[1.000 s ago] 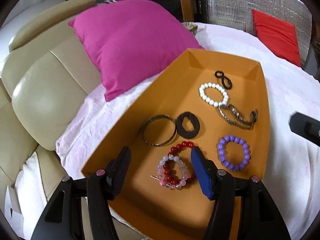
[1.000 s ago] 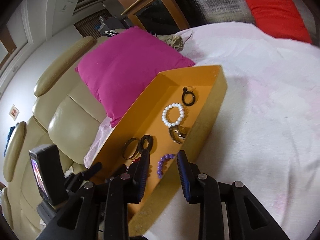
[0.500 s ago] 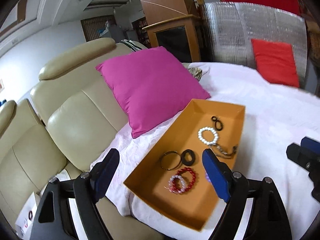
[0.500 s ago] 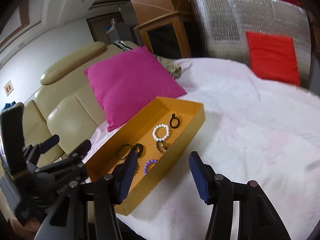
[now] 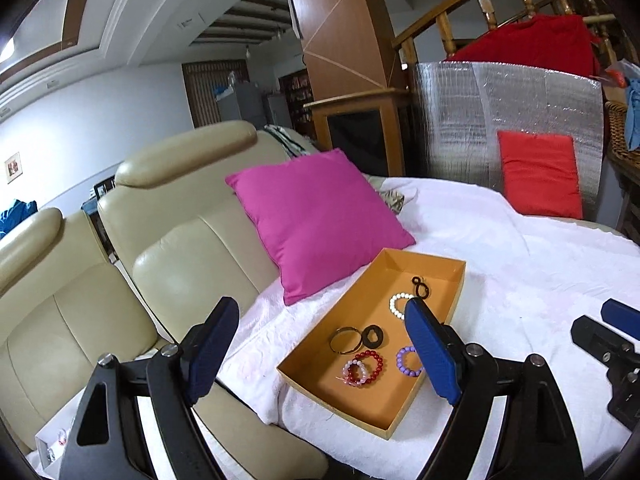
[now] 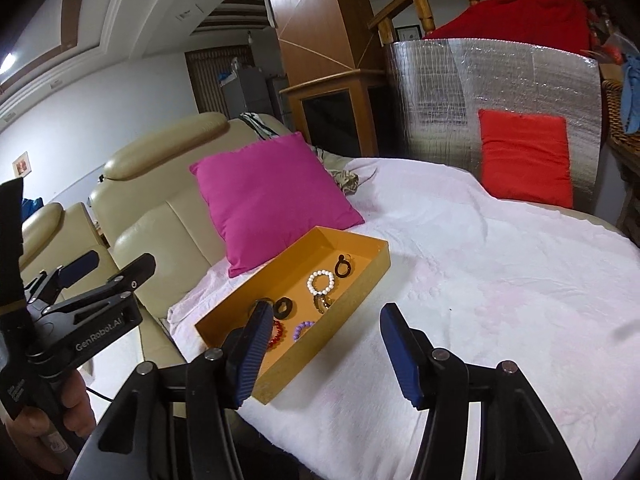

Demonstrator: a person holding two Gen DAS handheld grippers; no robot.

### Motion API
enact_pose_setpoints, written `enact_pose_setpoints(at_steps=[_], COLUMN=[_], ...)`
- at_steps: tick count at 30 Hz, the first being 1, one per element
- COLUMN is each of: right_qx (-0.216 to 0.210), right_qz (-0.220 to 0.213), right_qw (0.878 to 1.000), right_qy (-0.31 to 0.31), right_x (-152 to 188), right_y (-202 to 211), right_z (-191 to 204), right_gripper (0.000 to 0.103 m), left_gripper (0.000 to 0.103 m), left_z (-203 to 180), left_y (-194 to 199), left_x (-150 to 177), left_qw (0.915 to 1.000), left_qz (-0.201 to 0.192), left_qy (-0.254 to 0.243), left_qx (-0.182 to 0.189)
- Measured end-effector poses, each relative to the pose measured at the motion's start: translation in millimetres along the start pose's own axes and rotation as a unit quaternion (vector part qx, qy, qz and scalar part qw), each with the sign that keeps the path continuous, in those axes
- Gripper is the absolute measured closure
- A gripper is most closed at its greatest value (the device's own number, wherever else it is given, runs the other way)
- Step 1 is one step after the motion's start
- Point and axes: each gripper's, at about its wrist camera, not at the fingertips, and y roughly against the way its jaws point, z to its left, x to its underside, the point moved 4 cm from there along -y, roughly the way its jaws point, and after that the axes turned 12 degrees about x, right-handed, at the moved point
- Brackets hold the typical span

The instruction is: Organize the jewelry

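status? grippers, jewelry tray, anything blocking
Left gripper open, empty; right gripper open, empty. Bracelets lie in the orange tray on the white cover. Nothing blocking; pink pillow beside it.

Cream leather sofa (image 5: 100,264), magenta cushion (image 5: 316,216), wooden pillar (image 5: 340,28), white wall (image 5: 100,120).

the left wrist view looks down from well back over a cream sofa toward an orange tray (image 5: 436,376) on a white-covered surface. the right wrist view faces the same way from further right, the tray (image 6: 344,328) lower left in frame. both share the tray, magenta cushion (image 5: 316,220), red cushion (image 6: 524,156) and silver panel.
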Motion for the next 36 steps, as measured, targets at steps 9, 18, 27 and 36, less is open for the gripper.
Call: enact_pose_setpoints(at_steps=[9,18,27,36], right_qx=[0.003,0.000,-0.005,-0.007], right_qz=[0.003,0.002,0.004,0.005], right_qw=[1.000,1.000,1.000,1.000], right_qy=[0.005,0.009,0.014,0.016], right_x=[6.1,9.0,8.5,7.4], right_y=[21.8,24.3,19.4,16.4], right_z=[9.2,18.7,28.5,32.9], right_gripper=[0.042,0.042,0.042,0.042], left_gripper=[0.016,0.016,0.016,0.016], left_z=[-2.2,10.8,19.9,23.7], left_y=[35.3,37.2,34.6,33.1], left_x=[-4.6,-1.0,3.6,4.7], left_qw=[0.9997,0.9997,0.9994,0.9993], left_qz=[-0.021,-0.017,-0.014,-0.011], left_qy=[-0.005,0.009,0.021,0.023], left_qx=[-0.007,-0.014,-0.023,-0.027])
